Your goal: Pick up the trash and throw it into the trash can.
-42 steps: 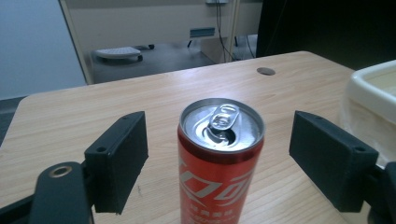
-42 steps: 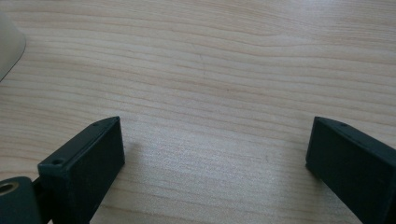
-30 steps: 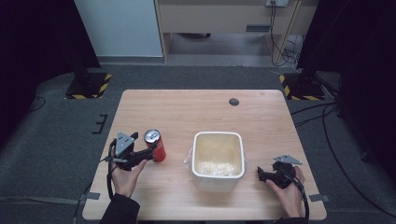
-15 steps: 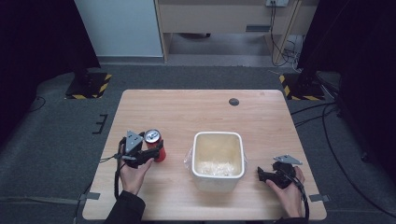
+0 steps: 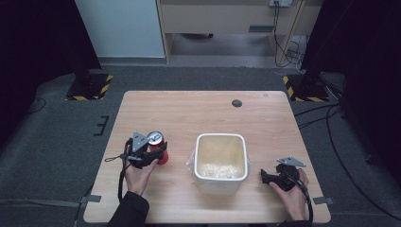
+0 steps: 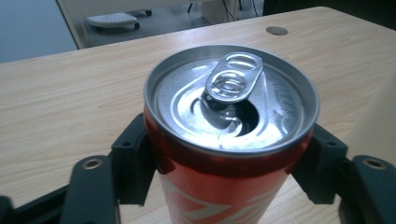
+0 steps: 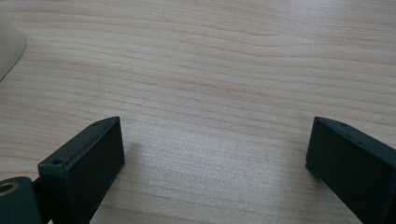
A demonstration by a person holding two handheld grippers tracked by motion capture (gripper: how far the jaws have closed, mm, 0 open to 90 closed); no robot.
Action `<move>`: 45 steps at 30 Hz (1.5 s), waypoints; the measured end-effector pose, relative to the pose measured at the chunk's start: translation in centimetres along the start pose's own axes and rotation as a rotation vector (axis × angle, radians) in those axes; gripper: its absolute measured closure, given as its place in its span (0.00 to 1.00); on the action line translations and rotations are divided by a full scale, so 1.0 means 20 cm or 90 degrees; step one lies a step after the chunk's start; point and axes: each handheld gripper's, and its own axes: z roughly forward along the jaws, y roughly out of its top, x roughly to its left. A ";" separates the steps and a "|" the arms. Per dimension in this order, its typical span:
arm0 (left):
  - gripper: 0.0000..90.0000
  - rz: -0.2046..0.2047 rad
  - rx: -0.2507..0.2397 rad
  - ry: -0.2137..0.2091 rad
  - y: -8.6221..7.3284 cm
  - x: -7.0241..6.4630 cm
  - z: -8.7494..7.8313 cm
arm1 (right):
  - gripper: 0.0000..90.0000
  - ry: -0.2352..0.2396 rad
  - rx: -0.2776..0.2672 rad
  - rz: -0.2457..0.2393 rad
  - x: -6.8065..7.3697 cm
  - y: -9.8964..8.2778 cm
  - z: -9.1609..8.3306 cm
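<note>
From above, a white tub [image 5: 221, 163] stands mid-table between your hands, a dark hole [image 5: 237, 103] at the far edge; your left gripper [image 5: 153, 153] reaches right to the red can [image 5: 158, 145]. In your left gripper view its jaws clamp the opened can [image 6: 231, 140] upright. In your right gripper view, your right gripper [image 7: 215, 154] gapes wide, low over bare table [image 7: 210, 70].

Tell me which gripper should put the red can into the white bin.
Left. The left gripper already has its jaws on both sides of the red can, just left of the white bin. The right gripper is open over bare table beyond the bin.
</note>
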 end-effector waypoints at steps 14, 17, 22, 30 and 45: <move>0.37 -0.005 -0.029 -0.012 0.01 -0.02 -0.04 | 0.05 0.000 0.000 0.000 0.00 0.00 0.00; 0.37 -0.008 -0.042 -0.018 0.02 -0.03 -0.06 | 0.05 0.000 0.000 0.000 0.00 0.00 0.00; 0.37 -0.006 -0.062 -0.027 0.06 -0.05 -0.10 | 0.05 0.000 0.000 -0.001 0.00 0.00 0.00; 0.37 0.011 -0.118 -0.058 0.16 -0.13 -0.19 | 0.05 0.000 0.000 0.000 0.00 0.00 0.00; 0.37 0.015 -0.202 -0.111 0.30 -0.25 -0.33 | 0.05 0.000 0.000 -0.001 0.00 0.00 0.00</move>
